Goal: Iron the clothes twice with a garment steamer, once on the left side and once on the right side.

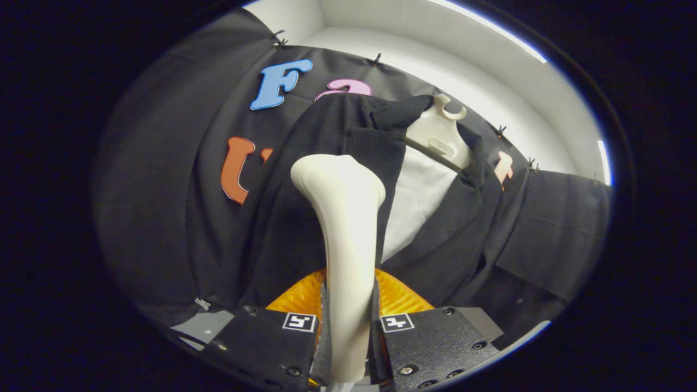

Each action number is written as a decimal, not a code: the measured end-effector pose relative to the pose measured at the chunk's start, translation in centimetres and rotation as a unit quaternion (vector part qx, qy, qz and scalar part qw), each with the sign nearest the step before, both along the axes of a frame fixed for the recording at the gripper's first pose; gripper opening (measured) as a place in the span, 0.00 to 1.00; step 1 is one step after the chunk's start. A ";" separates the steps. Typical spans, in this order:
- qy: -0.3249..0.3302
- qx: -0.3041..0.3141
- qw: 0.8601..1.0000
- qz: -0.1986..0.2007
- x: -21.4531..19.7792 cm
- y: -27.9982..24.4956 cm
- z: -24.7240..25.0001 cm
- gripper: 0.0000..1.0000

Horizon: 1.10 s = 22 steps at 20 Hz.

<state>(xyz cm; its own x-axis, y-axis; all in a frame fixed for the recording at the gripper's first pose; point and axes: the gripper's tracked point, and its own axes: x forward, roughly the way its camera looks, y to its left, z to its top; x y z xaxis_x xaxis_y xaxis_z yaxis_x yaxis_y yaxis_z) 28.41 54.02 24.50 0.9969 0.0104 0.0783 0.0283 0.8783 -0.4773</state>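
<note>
A cream garment steamer (344, 228) stands up between my two fingers, its handle pinched by both of them. My gripper (348, 321) is shut on that handle. The steamer's wide head (337, 174) rests against the left front panel of a black jacket (305, 218). The jacket hangs open on a white hanger (438, 133) beyond the fingers, with a white lining (419, 201) showing in its middle. Its right panel (463, 218) hangs to the right of the steamer.
Black cloth (158, 207) forms the booth wall behind the jacket, pinned along its top edge. A white wall and ceiling (435, 60) rise above it. An orange ribbed part (297, 296) sits just behind the fingers.
</note>
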 end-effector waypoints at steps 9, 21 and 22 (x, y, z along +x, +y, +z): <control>0.028 -0.014 0.999 -0.010 0.0 -1.9 -5.3 0.30; 0.054 -0.039 0.997 -0.030 0.9 -3.8 -12.5 0.30; 0.058 -0.040 0.997 -0.029 1.0 -3.8 -13.1 0.30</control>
<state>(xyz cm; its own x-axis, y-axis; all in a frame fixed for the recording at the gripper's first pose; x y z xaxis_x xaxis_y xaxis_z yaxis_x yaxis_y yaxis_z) 29.39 50.22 11.38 0.9983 -0.0452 -0.0360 0.0181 0.8363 -0.5480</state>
